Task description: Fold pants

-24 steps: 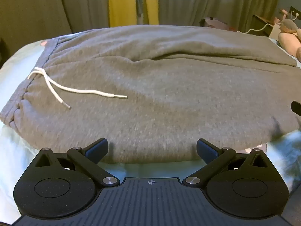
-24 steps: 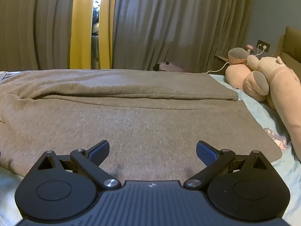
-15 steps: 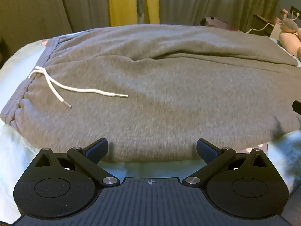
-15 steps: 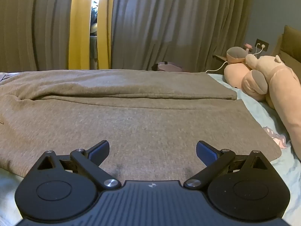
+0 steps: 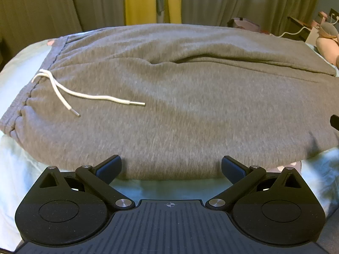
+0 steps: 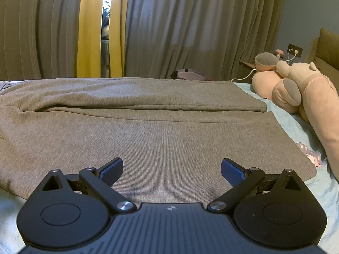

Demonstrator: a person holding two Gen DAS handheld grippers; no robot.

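Grey sweatpants (image 5: pixel 180 97) lie flat across the bed, waistband at the left with a white drawstring (image 5: pixel 70 93) on top. The two legs run to the right, the far one folded along a crease (image 6: pixel 148 108). My left gripper (image 5: pixel 171 167) is open and empty at the near edge of the pants near the waist. My right gripper (image 6: pixel 172 168) is open and empty over the near leg (image 6: pixel 169 139), close to its hem end. A tip of the right gripper shows at the right edge of the left wrist view (image 5: pixel 334 122).
The pants rest on a light blue bedsheet (image 5: pixel 14 169). Pink plush toys (image 6: pixel 296 91) lie at the right by the headboard. Grey and yellow curtains (image 6: pixel 169 27) hang behind the bed. A nightstand with a white cable (image 6: pixel 245 76) stands at the far right.
Both views shift only slightly; the right gripper has drifted a little to the left over the leg. Both grippers stay open and empty.
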